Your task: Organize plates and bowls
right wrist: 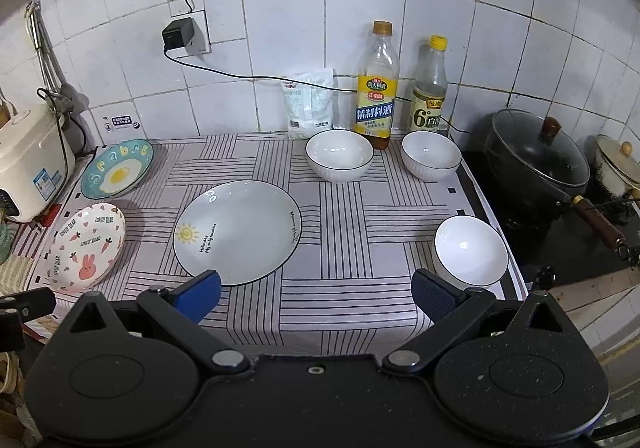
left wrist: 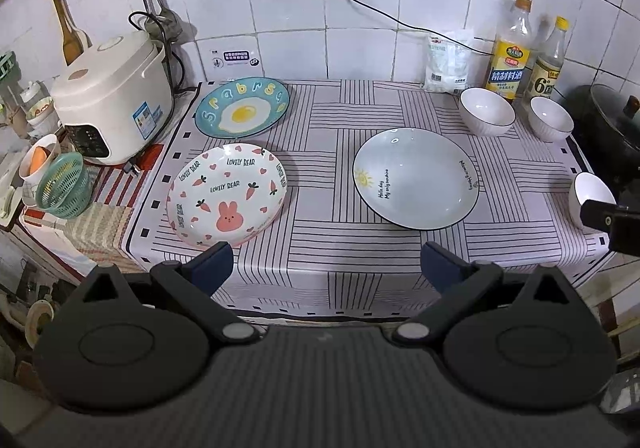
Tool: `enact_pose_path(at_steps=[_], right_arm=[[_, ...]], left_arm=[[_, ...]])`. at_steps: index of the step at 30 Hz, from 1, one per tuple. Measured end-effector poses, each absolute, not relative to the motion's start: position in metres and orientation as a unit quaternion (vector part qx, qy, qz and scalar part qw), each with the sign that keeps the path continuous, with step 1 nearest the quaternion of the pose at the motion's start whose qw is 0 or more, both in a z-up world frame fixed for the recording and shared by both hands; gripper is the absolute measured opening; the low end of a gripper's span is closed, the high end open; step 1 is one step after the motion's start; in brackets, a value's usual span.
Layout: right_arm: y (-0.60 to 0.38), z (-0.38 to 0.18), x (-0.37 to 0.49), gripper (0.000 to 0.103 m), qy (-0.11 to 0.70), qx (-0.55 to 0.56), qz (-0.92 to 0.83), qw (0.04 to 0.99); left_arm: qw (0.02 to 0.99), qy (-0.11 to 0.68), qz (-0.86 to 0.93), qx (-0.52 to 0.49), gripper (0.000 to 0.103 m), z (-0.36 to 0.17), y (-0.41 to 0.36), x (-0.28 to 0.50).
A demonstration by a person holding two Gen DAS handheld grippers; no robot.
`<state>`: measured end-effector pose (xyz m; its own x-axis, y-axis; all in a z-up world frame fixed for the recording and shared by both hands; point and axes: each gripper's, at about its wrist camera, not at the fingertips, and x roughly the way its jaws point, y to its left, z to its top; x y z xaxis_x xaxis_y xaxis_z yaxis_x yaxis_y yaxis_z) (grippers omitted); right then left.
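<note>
Three plates: egg plate (left wrist: 242,107) at the counter's (left wrist: 320,248) back left; rabbit plate (left wrist: 227,195) just in front of it; pale sun plate (left wrist: 416,178) in the middle.
Three white bowls: two at the back, left bowl (right wrist: 339,155) and right bowl (right wrist: 431,155), before two bottles (right wrist: 376,87); near bowl (right wrist: 471,250) at the front right.
Left gripper (left wrist: 327,268): fingers spread, holding nothing, above the front edge.
Right gripper (right wrist: 316,294): fingers spread, holding nothing, between sun plate and near bowl.
</note>
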<state>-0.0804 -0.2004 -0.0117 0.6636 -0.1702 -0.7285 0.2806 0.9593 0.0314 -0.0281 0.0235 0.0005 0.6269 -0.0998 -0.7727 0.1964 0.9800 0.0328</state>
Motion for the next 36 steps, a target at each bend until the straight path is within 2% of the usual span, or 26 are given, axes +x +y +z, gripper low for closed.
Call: enact_pose_path(at_steps=[17,28,33,36], right_arm=[[-0.209,-0.014,-0.079,0.103,0.374,0.081,-0.117,0.917],[-0.211,-0.028,-0.066,0.103,0.322,0.041,-0.074,0.943],[-0.217,-0.051,-0.052,0.103,0.258,0.03,-0.011,0.966],[-0.226,-0.064,-0.03,0.103,0.255,0.032,0.015,0.966]], left_arm=[[0.895,0.434,-0.079,0.065,0.101,-0.006,0.016,-0.02],[0.89,0.445,-0.083,0.06,0.101,-0.029,-0.002,0.01],[0.904,0.417,-0.083,0.037,0.101,-0.051,-0.004,0.032],[0.921,0.38,-0.081,0.03,0.101,-0.059,-0.008,0.042]])
